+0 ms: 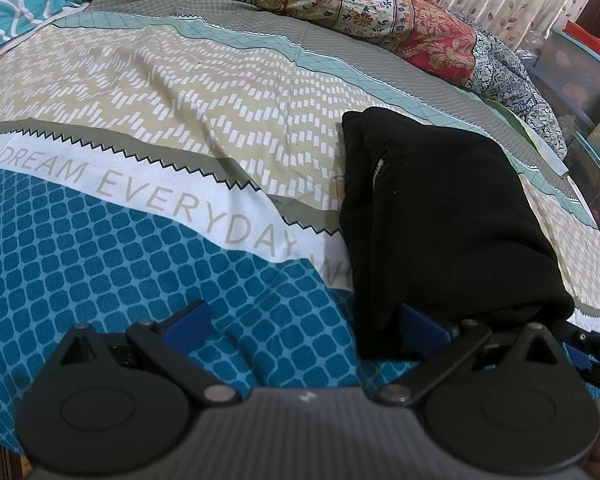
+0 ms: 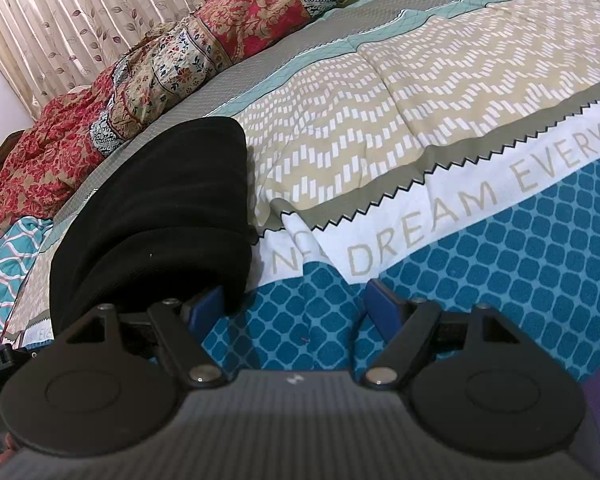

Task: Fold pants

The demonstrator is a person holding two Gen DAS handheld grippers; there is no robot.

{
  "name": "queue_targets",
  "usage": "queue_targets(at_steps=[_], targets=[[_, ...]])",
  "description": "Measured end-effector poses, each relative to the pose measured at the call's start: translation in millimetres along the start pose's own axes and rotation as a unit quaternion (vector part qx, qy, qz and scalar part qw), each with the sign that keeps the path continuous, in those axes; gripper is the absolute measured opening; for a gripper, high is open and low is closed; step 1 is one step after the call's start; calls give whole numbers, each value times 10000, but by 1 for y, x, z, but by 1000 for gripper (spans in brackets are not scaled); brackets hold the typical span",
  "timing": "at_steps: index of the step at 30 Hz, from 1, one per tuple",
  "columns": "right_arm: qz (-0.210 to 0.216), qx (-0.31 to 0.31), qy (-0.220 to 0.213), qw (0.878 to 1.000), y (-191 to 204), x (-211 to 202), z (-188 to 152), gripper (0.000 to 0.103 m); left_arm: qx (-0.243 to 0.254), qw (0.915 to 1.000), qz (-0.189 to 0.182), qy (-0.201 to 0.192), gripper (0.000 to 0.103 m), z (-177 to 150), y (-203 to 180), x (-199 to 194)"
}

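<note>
The black pants (image 1: 440,216) lie on the bed's patterned bedspread (image 1: 140,248) as a thick folded bundle, set between the two tools — probably so each can take a near corner. The left gripper (image 1: 304,320) has its jaws apart, one blue pad against the bundle's edge. The right gripper (image 2: 296,300) is spread too, clamping nothing — ready, I'd guess, for another fold.
</note>
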State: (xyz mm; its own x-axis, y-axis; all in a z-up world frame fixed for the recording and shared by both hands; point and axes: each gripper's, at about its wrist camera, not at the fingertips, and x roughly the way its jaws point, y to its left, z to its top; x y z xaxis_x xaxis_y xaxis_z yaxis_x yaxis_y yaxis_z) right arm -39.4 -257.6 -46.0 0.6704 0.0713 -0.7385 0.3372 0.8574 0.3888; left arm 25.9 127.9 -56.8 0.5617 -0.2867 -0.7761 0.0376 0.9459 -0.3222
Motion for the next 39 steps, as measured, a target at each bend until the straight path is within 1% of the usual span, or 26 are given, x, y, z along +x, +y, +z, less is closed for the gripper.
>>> queue_targets(at_steps=[25,39], targets=[[-19,3,-9,10000,1,0,-1,79,-26,10000,-61,50,103,0,1,1],[-31,7,-16,10000,2,0,-1,80,63,9999,-103,71,103,1,3,1]])
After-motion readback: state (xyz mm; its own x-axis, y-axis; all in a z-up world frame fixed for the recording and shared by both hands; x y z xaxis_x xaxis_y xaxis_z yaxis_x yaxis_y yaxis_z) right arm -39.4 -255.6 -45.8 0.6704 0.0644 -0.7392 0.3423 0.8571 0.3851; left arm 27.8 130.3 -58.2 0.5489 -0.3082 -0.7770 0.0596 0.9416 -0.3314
